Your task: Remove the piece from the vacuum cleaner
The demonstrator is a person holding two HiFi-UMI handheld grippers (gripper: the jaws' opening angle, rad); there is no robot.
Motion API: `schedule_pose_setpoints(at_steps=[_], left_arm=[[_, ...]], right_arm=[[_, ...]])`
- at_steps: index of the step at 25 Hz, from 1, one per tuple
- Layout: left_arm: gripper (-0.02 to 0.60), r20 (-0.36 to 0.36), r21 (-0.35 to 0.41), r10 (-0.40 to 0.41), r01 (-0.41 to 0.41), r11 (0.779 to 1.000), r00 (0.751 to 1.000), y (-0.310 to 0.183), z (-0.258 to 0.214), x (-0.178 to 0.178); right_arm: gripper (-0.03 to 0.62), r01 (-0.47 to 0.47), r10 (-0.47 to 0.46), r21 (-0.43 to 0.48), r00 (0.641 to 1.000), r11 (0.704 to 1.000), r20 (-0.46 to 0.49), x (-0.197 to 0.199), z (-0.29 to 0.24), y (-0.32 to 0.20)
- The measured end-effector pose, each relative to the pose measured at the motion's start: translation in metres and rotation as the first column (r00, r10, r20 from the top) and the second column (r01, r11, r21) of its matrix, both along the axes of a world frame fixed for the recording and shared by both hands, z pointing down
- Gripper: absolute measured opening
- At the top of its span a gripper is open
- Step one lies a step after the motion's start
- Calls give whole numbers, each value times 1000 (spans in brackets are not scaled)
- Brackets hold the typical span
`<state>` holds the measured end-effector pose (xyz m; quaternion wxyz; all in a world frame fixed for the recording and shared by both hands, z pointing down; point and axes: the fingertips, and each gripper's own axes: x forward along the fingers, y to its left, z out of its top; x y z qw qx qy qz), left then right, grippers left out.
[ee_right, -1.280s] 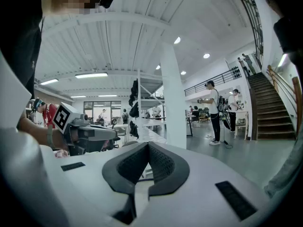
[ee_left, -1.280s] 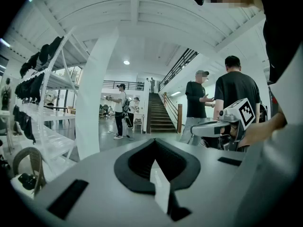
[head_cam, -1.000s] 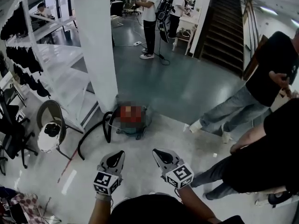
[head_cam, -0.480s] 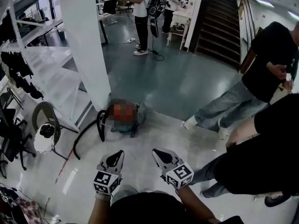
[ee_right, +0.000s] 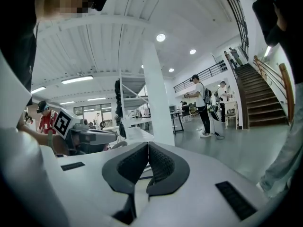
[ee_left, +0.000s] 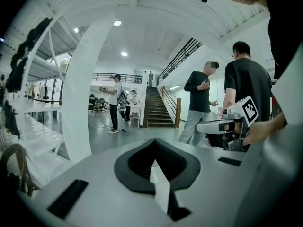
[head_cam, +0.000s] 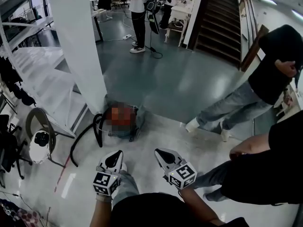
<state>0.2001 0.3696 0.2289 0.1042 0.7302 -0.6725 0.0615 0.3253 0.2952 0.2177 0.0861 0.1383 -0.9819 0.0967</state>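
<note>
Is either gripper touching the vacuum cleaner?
No, the left gripper and right gripper hang in the air, well short of the vacuum cleaner.

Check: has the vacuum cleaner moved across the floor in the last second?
No. The vacuum cleaner still sits just right of the white pillar at its foot; only the head camera shifted.

Head camera looks steeply down on left tool (head_cam: pixel 114 159) and right tool (head_cam: pixel 163 156), each tool camera sits close behind its jaws facing forward, all share pillar (head_cam: pixel 78 46), stairs (head_cam: pixel 220 18)
</note>
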Motion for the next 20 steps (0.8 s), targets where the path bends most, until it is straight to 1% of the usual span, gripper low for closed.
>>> schedule_pose_setpoints(at_steps=[6, 10, 16, 20], left_arm=[[17, -22, 4, 30, -30, 1000, 999, -71, 5, -90], [17, -36, 8, 66, -66, 998, 997, -114, 7, -151], [17, -90, -16, 93, -95, 995, 992, -165, 18, -225], [18, -104, -32, 121, -124, 992, 987, -185, 30, -261]], right_arm=[[28, -41, 42, 8, 999, 999, -29, -80, 2, -66], [28, -69, 69, 7, 996, 998, -47, -136, 5, -105], [28, -121, 119, -11, 990, 993, -77, -206, 14, -155], [28, -140, 138, -20, 986, 990, -94, -243, 22, -176]])
